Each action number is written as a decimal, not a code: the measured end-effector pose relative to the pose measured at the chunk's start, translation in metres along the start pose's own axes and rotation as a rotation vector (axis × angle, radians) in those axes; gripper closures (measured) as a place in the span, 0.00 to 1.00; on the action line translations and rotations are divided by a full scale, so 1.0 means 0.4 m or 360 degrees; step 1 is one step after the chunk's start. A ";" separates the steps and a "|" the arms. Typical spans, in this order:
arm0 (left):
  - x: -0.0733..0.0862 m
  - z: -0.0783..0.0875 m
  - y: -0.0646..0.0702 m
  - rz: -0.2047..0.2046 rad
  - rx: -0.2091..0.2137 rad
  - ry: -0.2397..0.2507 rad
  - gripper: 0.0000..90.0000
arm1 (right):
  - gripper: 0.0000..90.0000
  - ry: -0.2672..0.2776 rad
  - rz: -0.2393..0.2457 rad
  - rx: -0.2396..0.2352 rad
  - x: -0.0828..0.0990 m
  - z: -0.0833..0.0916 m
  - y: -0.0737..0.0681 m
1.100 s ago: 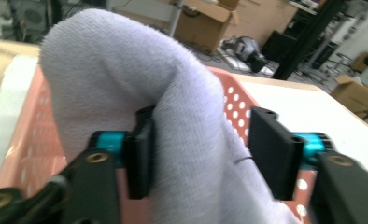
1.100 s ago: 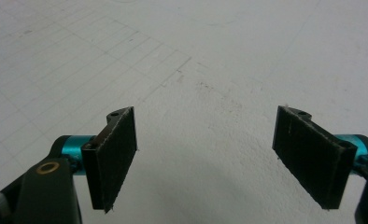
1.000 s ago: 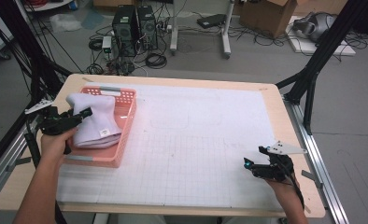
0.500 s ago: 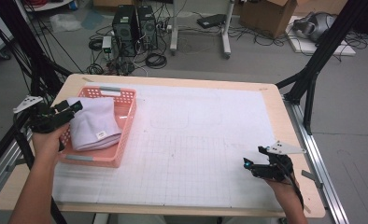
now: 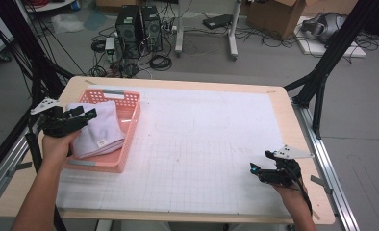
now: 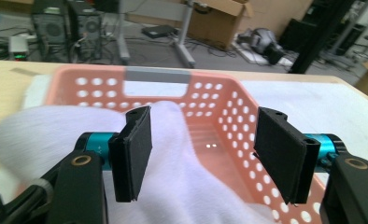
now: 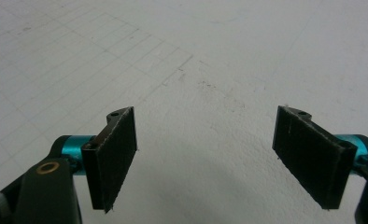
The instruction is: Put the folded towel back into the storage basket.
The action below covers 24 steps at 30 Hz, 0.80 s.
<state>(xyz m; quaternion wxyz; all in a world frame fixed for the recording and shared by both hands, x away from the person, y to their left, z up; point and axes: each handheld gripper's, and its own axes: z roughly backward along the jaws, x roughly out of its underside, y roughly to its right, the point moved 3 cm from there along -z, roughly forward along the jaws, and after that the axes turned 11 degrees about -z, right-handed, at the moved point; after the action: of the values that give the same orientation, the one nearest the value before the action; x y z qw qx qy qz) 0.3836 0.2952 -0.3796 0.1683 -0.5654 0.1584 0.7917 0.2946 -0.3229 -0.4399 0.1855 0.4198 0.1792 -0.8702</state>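
A folded white towel (image 5: 103,130) lies in a pink perforated basket (image 5: 131,126) at the left of the table. My left gripper (image 5: 84,115) hovers over the towel's left part, coming in across the basket's left rim. In the left gripper view my left gripper (image 6: 201,154) has its jaws wide apart. They have just closed a little, and the towel (image 6: 187,196) bulges up between them without being pinched. The basket (image 6: 229,107) wall is beyond. My right gripper (image 5: 255,171) rests near the table's front right, and in its own view the right gripper (image 7: 205,158) is open over the bare mat.
A white gridded mat (image 5: 216,134) covers most of the wooden table (image 5: 284,96). Black frame legs (image 5: 322,72) stand at the right and left corners. Computers (image 5: 137,26), cables and boxes sit on the floor behind.
The towel lay heaped higher a second ago and now lies flatter in the basket. My left hand has shifted slightly at the basket's left side. The right gripper has stayed put.
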 end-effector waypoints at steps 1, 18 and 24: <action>0.002 -0.006 0.002 -0.0007 -0.0001 -0.0017 0.42 | 0.23 -0.0003 -0.0002 -0.0001 0.001 0.000 0.000; 0.064 -0.096 0.010 -0.0138 -0.0076 -0.0453 0.45 | 0.23 -0.0007 -0.0017 -0.0004 0.002 -0.004 0.002; 0.079 -0.111 0.020 -0.0240 -0.0115 -0.0608 0.44 | 0.23 -0.0011 -0.0016 -0.0002 0.002 -0.003 0.002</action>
<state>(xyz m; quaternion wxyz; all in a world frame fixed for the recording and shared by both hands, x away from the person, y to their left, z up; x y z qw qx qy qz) 0.4080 0.2714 -0.4229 0.2338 -0.4209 0.0523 0.8749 0.2952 -0.3230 -0.4414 0.1821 0.4158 0.1812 -0.8724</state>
